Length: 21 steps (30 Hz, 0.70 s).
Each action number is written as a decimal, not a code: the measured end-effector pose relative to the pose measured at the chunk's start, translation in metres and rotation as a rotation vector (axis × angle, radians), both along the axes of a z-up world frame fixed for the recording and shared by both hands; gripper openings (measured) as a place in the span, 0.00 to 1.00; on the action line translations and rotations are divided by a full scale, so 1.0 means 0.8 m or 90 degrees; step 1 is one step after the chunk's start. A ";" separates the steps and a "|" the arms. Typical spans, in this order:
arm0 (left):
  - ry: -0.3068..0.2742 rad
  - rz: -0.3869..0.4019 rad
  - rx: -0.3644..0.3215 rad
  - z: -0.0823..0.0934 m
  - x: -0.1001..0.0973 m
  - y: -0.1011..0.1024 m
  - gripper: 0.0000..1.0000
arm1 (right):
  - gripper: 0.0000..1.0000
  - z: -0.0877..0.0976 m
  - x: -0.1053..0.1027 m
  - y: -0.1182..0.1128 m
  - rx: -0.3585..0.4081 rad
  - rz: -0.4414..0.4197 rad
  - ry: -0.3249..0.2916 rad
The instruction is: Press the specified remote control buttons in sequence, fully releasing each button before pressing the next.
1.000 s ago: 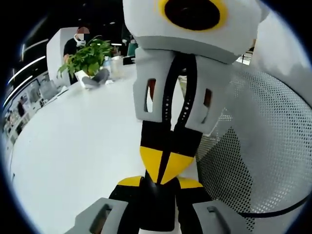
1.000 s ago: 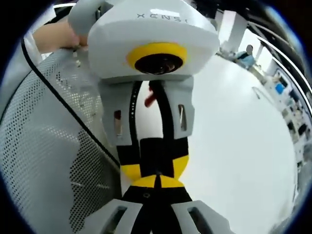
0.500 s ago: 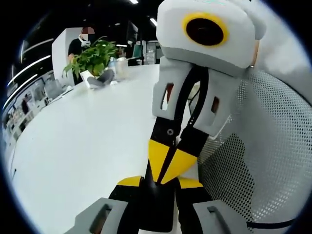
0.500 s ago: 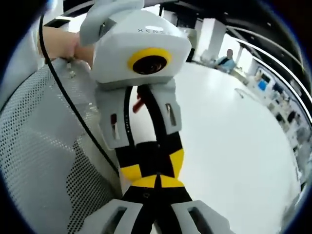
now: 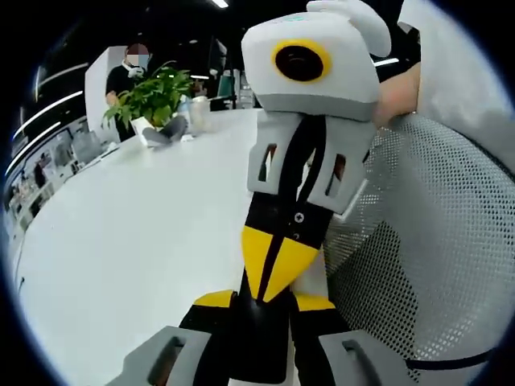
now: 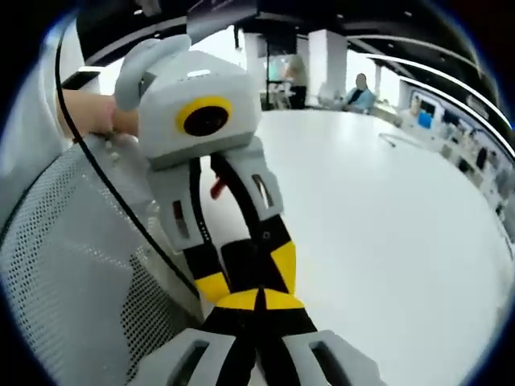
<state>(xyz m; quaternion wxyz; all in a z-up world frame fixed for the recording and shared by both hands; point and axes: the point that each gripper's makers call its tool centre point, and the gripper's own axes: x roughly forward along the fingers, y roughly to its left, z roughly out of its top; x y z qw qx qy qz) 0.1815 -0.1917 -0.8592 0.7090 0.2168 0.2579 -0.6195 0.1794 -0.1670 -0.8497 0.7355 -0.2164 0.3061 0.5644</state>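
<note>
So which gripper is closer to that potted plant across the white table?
Right, probably, and only slightly. The right gripper sits ahead of the left gripper, fingers tip to tip, on the side toward the potted plant far across the table.

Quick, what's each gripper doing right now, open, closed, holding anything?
Left gripper: shut, holding nothing, tips against the right gripper's.
Right gripper: shut, holding nothing.
</note>
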 end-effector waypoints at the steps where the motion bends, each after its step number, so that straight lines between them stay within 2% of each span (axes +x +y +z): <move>1: 0.000 0.000 0.001 0.000 0.000 0.000 0.26 | 0.00 0.000 0.000 0.000 0.000 0.002 -0.001; 7: 0.002 -0.010 0.006 -0.001 0.000 0.000 0.25 | 0.00 0.000 0.001 0.000 0.013 -0.008 0.008; 21: 0.002 -0.010 0.017 0.000 0.000 0.000 0.26 | 0.00 0.000 -0.001 0.001 0.006 0.040 -0.029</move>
